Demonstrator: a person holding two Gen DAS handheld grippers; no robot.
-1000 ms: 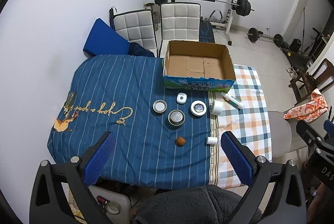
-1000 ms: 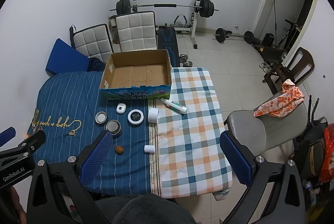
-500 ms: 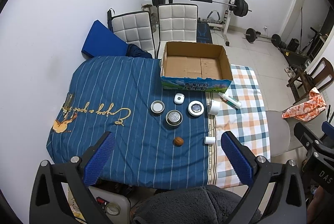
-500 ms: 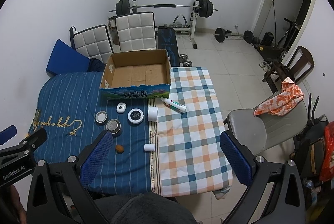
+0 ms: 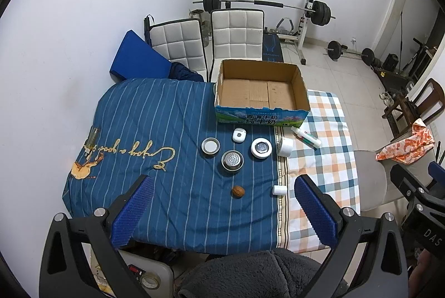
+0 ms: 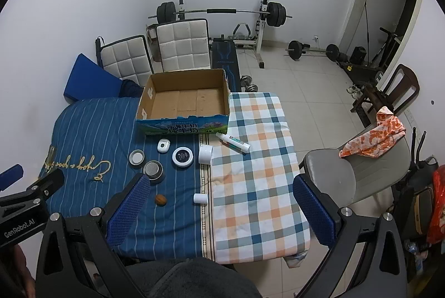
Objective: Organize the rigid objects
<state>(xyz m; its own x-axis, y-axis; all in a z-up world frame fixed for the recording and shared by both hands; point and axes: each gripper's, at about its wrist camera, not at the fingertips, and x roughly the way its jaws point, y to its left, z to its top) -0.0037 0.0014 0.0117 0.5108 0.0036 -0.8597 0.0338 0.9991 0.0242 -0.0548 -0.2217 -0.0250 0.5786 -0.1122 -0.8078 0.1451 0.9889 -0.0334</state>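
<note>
An empty open cardboard box (image 5: 261, 92) (image 6: 186, 100) stands at the table's far side. In front of it lie a small white case (image 5: 238, 135), a metal lid (image 5: 210, 146), a metal strainer cup (image 5: 232, 161), a round white device (image 5: 261, 148), a white jar (image 5: 285, 146), a white tube (image 5: 306, 137), a walnut (image 5: 238, 191) and a small white cylinder (image 5: 279, 190). My left gripper (image 5: 221, 210) and right gripper (image 6: 219, 207) are both open and empty, held high above the table's near edge.
The table has a blue striped cloth (image 5: 144, 136) and a checked cloth (image 6: 256, 159). Two white chairs (image 5: 205, 39) stand behind it, a grey chair (image 6: 350, 175) to the right. A barbell rack (image 6: 219, 11) and weights are on the floor.
Both grippers have risen and drawn back slightly, so the table looks a little smaller and farther. Nothing on the table has moved.
</note>
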